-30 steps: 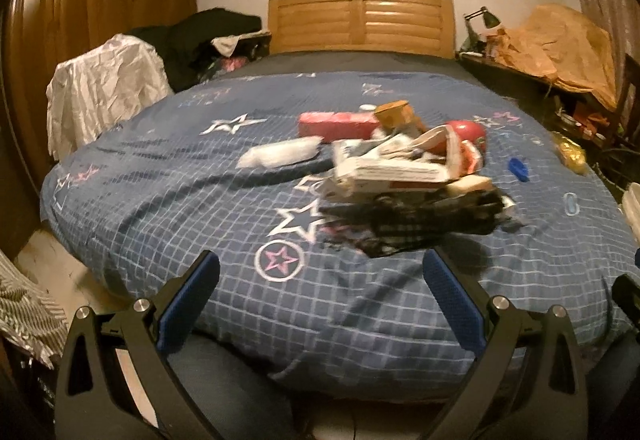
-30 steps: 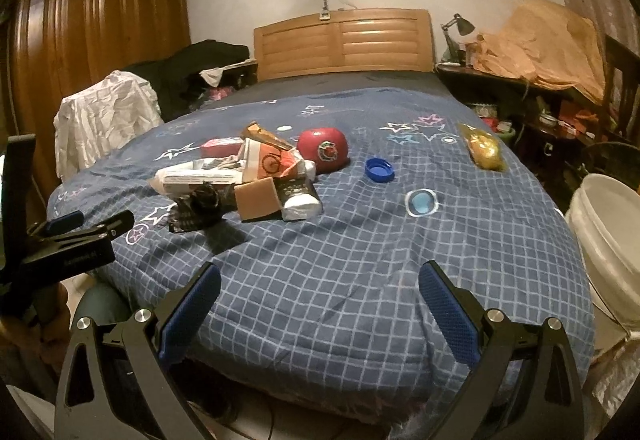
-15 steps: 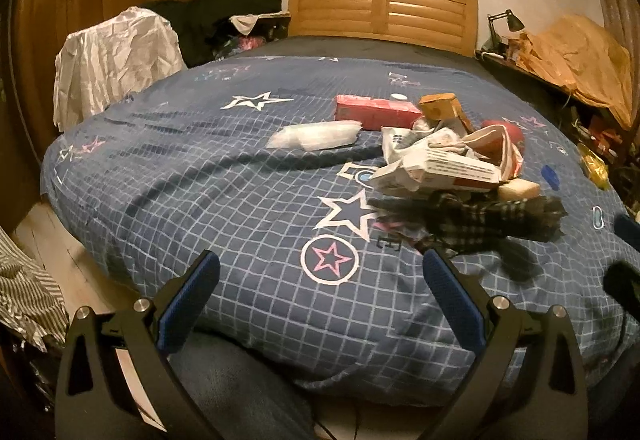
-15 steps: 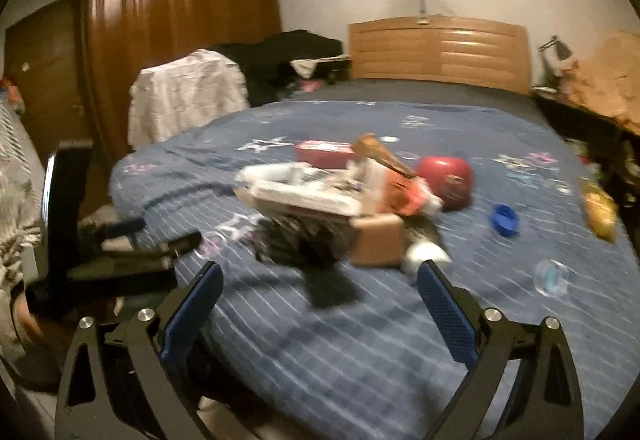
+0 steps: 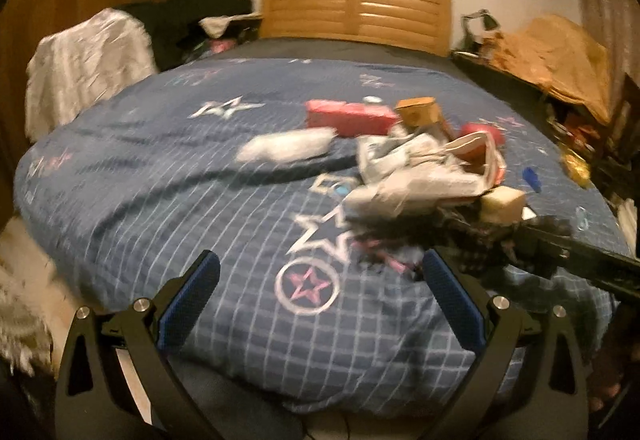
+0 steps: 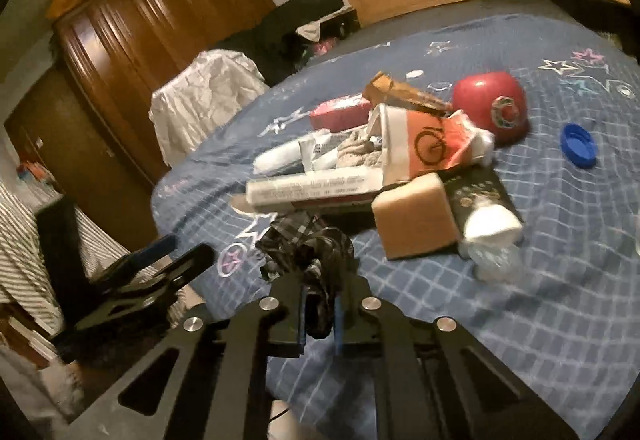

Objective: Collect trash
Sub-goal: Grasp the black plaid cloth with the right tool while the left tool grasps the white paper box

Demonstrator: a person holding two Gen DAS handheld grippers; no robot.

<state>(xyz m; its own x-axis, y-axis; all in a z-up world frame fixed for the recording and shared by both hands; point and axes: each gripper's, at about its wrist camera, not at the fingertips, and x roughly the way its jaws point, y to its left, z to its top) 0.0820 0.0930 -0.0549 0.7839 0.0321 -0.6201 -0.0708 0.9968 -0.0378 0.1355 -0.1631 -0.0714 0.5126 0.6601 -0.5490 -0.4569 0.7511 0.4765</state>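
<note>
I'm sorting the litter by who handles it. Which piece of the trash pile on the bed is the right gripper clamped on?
The dark checkered crumpled piece at the pile's near edge. The right gripper is shut on it; the boxes, sponge and tube lie untouched behind.

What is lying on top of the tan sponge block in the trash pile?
A long white box rests one end on the tan sponge block, and an orange-and-white carton leans over its back edge. What lies under the block is hidden.
</note>
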